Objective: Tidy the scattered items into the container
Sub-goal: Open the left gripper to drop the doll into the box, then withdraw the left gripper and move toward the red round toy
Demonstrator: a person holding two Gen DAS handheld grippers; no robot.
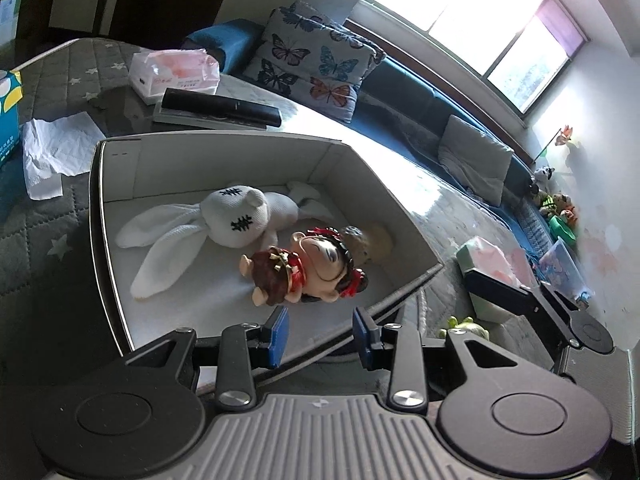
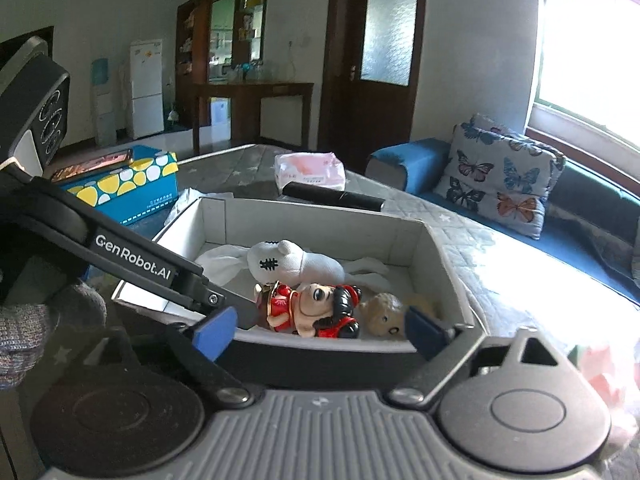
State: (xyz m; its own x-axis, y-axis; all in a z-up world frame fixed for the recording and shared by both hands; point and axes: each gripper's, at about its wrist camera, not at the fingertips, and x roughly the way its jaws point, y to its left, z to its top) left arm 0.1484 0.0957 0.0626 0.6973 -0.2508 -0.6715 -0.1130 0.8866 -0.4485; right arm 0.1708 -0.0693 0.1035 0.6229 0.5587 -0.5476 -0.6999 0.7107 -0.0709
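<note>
A white cardboard box point(image 1: 120, 264) point(image 2: 452, 264) stands on the quilted bed. Inside lie a white rabbit plush point(image 1: 236, 216) point(image 2: 296, 264), a doll in red point(image 1: 312, 268) point(image 2: 316, 308) and a small beige plush point(image 1: 368, 240) point(image 2: 384, 316). My left gripper point(image 1: 320, 332) hovers over the box's near rim, its blue pads a narrow gap apart with nothing between them; the doll lies just ahead of them. My right gripper point(image 2: 320, 332) stands wide open at the box's near wall, empty. A small green toy point(image 1: 468, 326) lies on the bed outside the box.
Behind the box are a black remote point(image 1: 220, 106) point(image 2: 332, 196), a pink tissue pack point(image 1: 176, 70) point(image 2: 308, 170), crumpled paper point(image 1: 56, 152) and a blue spotted carton point(image 2: 128, 188). Another tissue pack point(image 1: 488, 260) lies to the right. A blue sofa with a butterfly cushion point(image 1: 316, 56) borders the bed.
</note>
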